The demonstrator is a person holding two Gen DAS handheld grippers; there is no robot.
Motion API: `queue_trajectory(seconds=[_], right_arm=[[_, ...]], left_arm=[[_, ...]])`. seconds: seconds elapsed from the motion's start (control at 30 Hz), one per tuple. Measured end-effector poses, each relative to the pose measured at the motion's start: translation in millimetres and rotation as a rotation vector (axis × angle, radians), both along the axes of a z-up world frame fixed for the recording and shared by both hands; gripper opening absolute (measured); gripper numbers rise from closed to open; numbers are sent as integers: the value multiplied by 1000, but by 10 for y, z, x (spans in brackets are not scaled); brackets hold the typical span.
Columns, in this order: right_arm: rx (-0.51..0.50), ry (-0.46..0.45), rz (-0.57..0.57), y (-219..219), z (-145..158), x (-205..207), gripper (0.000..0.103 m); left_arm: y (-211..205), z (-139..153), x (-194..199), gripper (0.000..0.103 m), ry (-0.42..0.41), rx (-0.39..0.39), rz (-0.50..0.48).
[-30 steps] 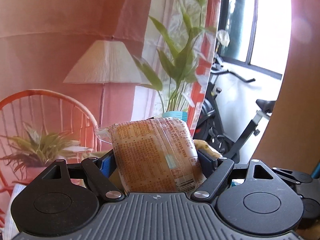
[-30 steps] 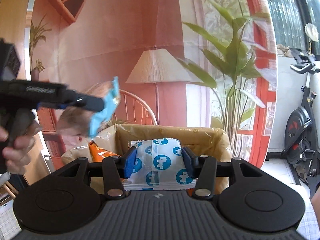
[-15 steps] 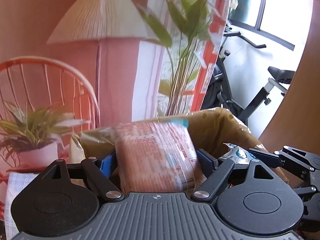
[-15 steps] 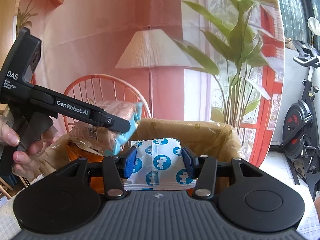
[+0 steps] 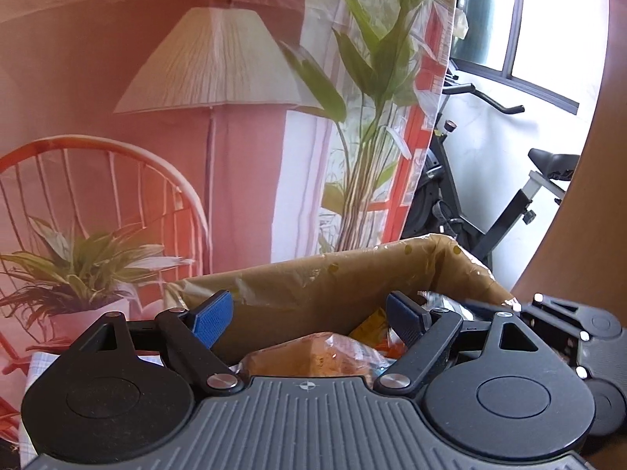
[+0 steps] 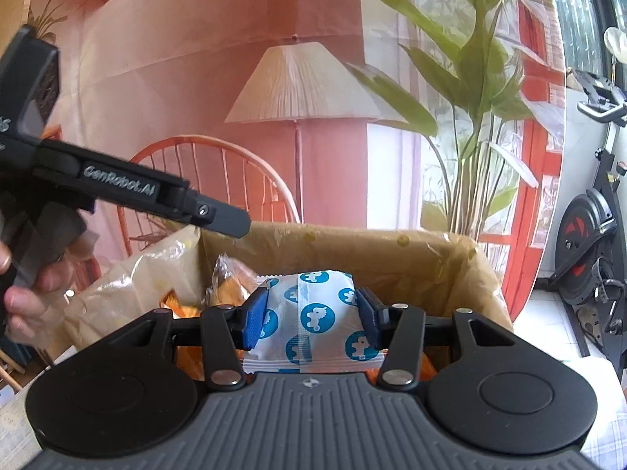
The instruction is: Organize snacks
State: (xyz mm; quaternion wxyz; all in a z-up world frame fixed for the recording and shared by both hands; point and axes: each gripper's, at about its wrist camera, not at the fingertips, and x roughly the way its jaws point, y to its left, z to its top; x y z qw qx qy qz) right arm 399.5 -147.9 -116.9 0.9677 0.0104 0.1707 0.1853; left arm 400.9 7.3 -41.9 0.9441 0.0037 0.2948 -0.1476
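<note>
— What are your tongs doing right now?

— My left gripper (image 5: 311,315) is spread wide over the box (image 5: 352,274), with nothing between the blue pads (image 5: 213,313). The jaws have just been opening a little further. The orange pack (image 5: 313,360) lies below them, inside the box at its near edge, free of both pads.

— And the right one?

— My right gripper (image 6: 311,315) is closed partway on the white pack (image 6: 313,321), the one with blue dots. Both pads press its sides, and it sits upright between them, above the box's near part.

— Where is the box itself?

— Straight ahead of both grippers: brown, lined with crinkled film, open on top. Other orange wrappers (image 6: 231,286) show inside at the left. Behind it hangs a printed backdrop (image 6: 196,58) with a lamp, a chair and plants.

— Can you see one gripper from the other?

— Yes. From the right camera the left gripper reaches in from the left, over the box's left wall, with my hand (image 6: 23,293) on its handle.
</note>
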Motion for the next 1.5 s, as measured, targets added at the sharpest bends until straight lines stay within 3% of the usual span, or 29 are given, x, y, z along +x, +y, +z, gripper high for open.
queue_trajectory(seconds=[0.07, 0.1, 0.17, 0.6, 0.97, 1.23, 1.5], right_arm=[[-25, -8, -38, 52, 9, 45, 55], [-36, -9, -58, 67, 14, 65, 67], [-46, -14, -90, 69, 31, 71, 81], [-6, -28, -75, -177, 62, -625, 81], [57, -50, -46, -301, -103, -1425, 81], [111, 45, -69, -467, -503, -1772, 81], [89, 176, -107, -597, -1007, -1996, 81]], left_arm=[[18, -8, -26, 87, 3, -1, 2], [34, -7, -48, 87, 3, -2, 2], [63, 7, -98, 87, -2, -1, 6], [111, 55, -723, 87, -31, -12, 18], [188, -151, -1449, 87, -35, -42, 47], [214, -549, -1802, 87, 18, -74, 97], [136, -1028, -1909, 84, 97, -67, 136]])
